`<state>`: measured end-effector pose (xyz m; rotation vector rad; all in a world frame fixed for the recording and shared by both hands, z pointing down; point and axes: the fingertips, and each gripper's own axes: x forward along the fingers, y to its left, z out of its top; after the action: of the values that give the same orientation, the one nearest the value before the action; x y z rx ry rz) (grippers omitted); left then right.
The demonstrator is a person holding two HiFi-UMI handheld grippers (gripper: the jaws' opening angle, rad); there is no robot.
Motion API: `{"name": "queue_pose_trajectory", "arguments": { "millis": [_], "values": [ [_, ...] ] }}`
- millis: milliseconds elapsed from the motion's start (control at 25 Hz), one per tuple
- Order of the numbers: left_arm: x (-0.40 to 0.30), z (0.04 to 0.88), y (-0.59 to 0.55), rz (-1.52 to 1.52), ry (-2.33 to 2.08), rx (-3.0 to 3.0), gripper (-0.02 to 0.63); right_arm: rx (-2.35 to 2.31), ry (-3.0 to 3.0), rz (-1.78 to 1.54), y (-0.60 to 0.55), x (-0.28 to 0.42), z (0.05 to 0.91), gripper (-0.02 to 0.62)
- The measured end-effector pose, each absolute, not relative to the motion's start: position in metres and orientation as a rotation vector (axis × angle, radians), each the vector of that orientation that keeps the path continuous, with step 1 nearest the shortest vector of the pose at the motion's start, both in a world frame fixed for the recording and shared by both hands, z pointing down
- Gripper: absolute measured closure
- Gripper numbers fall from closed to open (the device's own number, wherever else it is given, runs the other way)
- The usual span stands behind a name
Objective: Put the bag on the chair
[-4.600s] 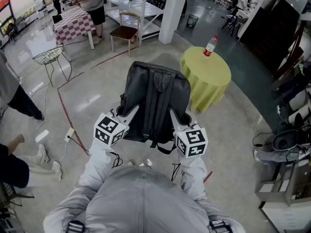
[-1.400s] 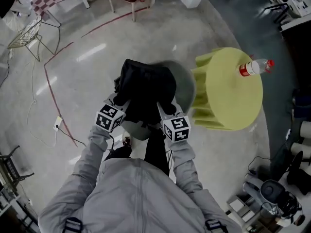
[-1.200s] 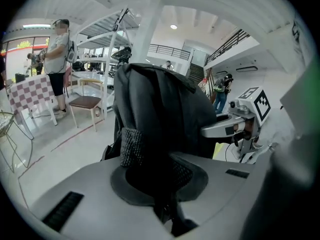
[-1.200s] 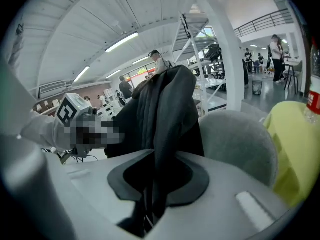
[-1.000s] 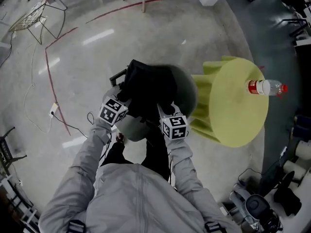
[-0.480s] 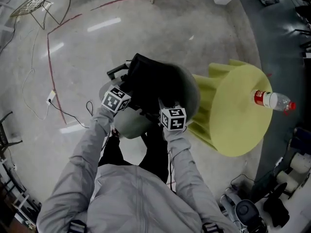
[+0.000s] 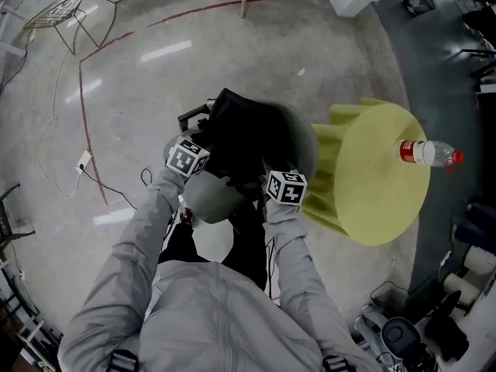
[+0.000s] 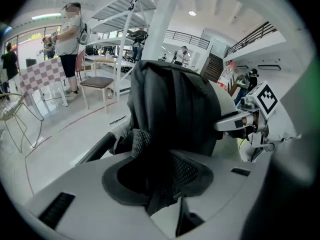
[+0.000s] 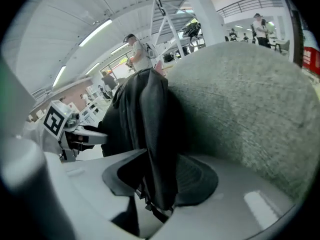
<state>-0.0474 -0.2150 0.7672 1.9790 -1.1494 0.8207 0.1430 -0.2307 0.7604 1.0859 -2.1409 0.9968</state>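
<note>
The black backpack [image 7: 248,139] stands upright on a round grey chair [image 7: 203,200], leaning on its curved backrest [image 9: 250,109]. My left gripper [image 7: 206,152] is at the bag's left side and my right gripper [image 7: 261,178] at its right. The left gripper view shows the bag [image 8: 175,104] rising from between the jaws of the left gripper [image 8: 160,184]. Those jaws are opening, with dark strap fabric lying loosely between the pads. The right gripper [image 9: 160,184] is opening too, a fold of the bag [image 9: 147,114] hanging between its jaws.
A round table with a yellow-green cloth [image 7: 380,180] stands right of the chair, with a plastic bottle [image 7: 428,153] on it. A cable and plug [image 7: 81,161] lie on the floor at the left. A wire chair [image 7: 54,10] is far left; people stand in the background.
Both grippers' jaws have spread apart around the bag's straps. The right gripper has shifted slightly to the right. The bag stays on the grey chair.
</note>
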Motion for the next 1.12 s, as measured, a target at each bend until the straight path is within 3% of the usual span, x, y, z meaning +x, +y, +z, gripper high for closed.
{"name": "queue_pose_trajectory", "arguments": {
  "millis": [440,680,1120],
  "values": [
    [-0.092,0.699,-0.190,0.766,-1.215,2.108,0.463,1.350,-2.115,0.898,-0.200,0.180,0.692,0.425],
    [-0.109,0.640,-0.185,0.683,-1.240,2.245,0.466,1.484,-2.209,0.789,-0.186,0.162,0.628,0.429],
    [-0.136,0.514,-0.146,0.536,-1.350,2.456,0.543,1.574,-2.385,0.564,-0.131,0.109,0.494,0.513]
  ]
}}
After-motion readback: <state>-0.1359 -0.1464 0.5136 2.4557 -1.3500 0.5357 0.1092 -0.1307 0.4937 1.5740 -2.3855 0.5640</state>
